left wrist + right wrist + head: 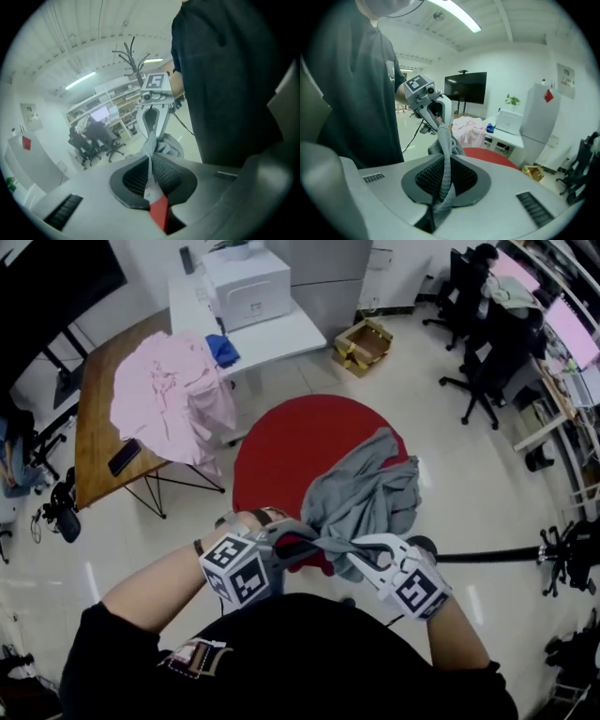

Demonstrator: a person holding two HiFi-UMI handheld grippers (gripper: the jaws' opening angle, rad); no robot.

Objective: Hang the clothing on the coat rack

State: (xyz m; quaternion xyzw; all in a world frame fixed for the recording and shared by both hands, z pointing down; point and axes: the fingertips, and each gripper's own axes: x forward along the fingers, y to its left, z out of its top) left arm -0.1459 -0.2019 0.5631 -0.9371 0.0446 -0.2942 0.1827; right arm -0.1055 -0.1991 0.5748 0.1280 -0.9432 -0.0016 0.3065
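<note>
A grey garment (366,498) hangs bunched between my two grippers in front of my chest, above a red round mat (300,446). My left gripper (289,545) is shut on one end of its edge, and the cloth (151,150) is pinched flat between the pads. My right gripper (354,554) is shut on the same edge, and a grey fold (444,159) runs down between its pads. The stretch of cloth between the two grippers is short and taut. The black coat rack (525,554) stands to my right, and its hooks (131,58) show in the left gripper view.
A pink garment (164,395) lies on a wooden table (94,446) at the far left. Behind it a white desk carries a white printer (246,287). A cardboard box (362,343) sits on the floor. Office chairs (478,381) and desks fill the right side.
</note>
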